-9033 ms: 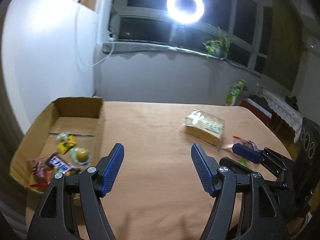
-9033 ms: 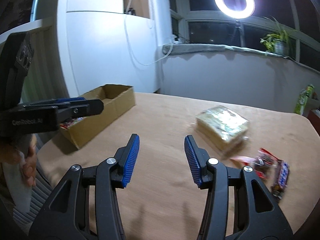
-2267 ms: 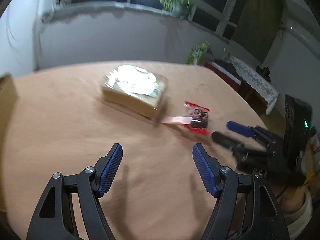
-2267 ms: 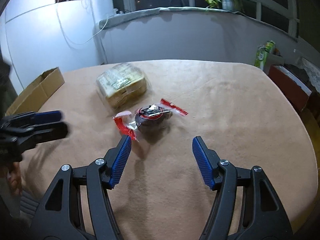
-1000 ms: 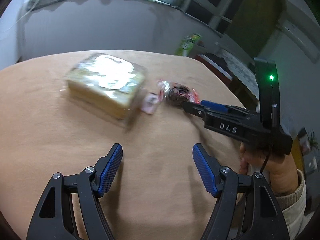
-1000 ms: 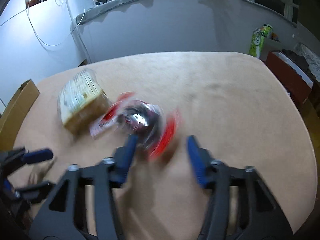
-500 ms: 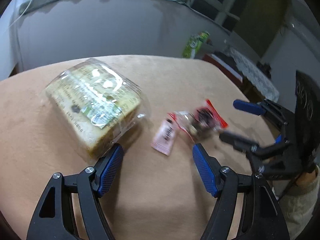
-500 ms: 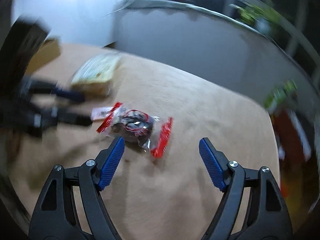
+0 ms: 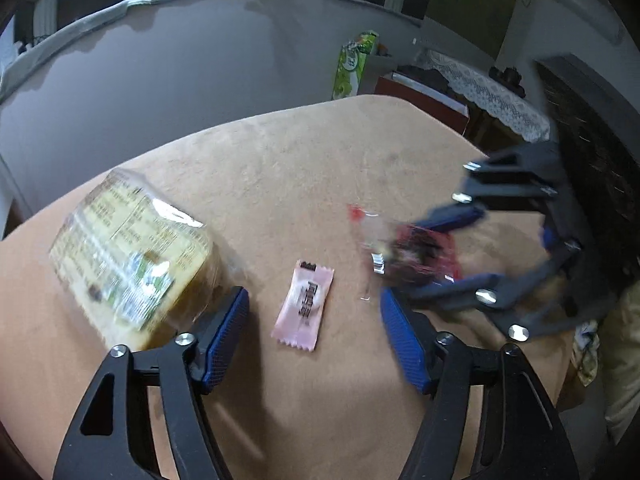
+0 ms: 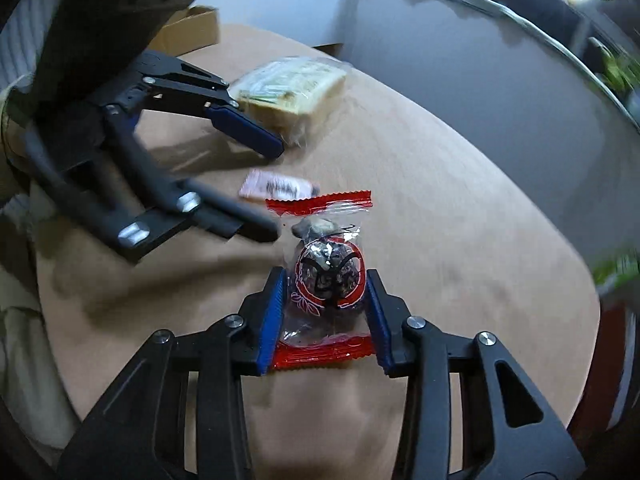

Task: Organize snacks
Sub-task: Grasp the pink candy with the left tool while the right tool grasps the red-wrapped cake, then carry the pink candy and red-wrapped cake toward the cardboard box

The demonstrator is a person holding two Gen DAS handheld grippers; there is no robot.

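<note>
Red-edged snack packet (image 10: 326, 276) flat on tan table (image 10: 460, 216), lying between blue pads of right gripper (image 10: 326, 312); long axis running straight away from that gripper, one red crimped end near the finger roots, other end out beyond the tips. Jaws closing on it, pads at or nearly at the bulge of the dark round contents (contact on film looks made on both sides, not certain of squeeze).

Pink sachet (image 9: 304, 306) just beyond the packet's far red end, toward bread bag (image 9: 132, 252). Lies centred between pads of left gripper (image 9: 312, 336), long axis roughly along the fingers, slightly tilted. Left jaws closing, still well clear of sachet on both sides; nothing grasped. Left pad (image 9: 224, 336) touching or almost touching bread bag wrapper: cannot tell which.

Nearer hand per item: right for packet, left for sachet.

View differences: right wrist view shows packet seated between pads sharply, plus cardboard box (image 10: 188, 32) past the bread bag; left wrist view shows packet only as a blur (image 9: 408, 252) by the other gripper's fingers, but gives sachet's alignment cleanly (box out of frame there).
</note>
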